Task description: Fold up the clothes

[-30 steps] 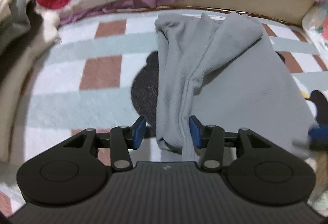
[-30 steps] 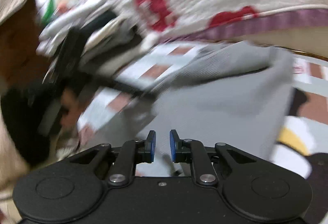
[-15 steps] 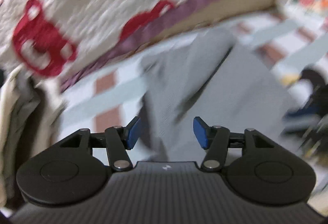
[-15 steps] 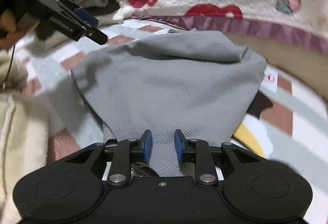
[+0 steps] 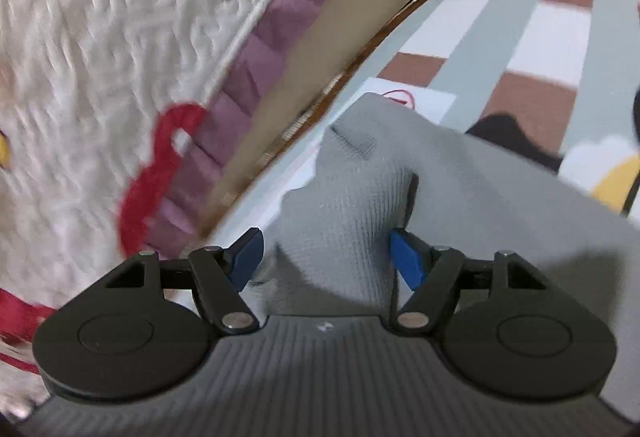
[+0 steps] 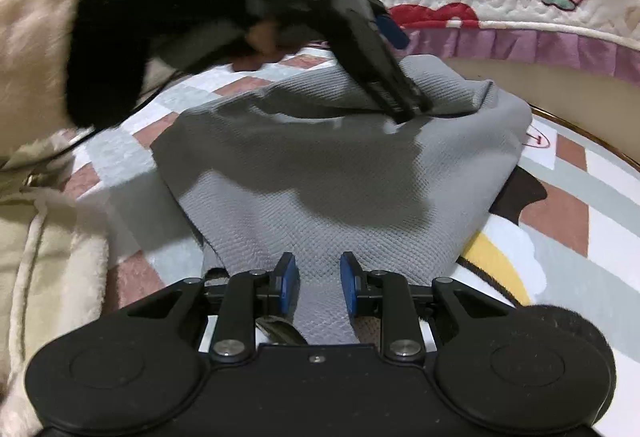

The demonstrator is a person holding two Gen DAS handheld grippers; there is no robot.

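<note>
A grey cloth (image 6: 328, 173) is spread on a checked mat (image 6: 592, 197), right in front of both tongs. Its far edge is bunched up in a soft ridge, and its near part is flatter. Whether it is partly folded or only lying rumpled cannot be told from here.

The left tongs (image 5: 326, 255) are held wide apart, with a hump of the grey cloth seen between the two blue pads. No squeeze on the cloth is seen. In the right view, the tips of the left tongs are seen pointed down onto the far ridge of the cloth, past the right tongs.

The right tongs (image 6: 318, 283) are kept at a narrow gap over the near edge of the cloth. Cloth is seen between the pads, but whether it is pinched cannot be told.

Beyond the left tongs, a white quilt (image 5: 100, 57) with red and pink pictures is hung down beside the mat. To the left of the right tongs, a cream fluffy pile (image 6: 44, 257) is seen, and a fuzzy sleeve (image 6: 36, 25) above it.

If the wide tongs are shut on too thick a hump, many layers could be grabbed at once. Then the cloth could be dragged crooked and the edges left uneven.
</note>
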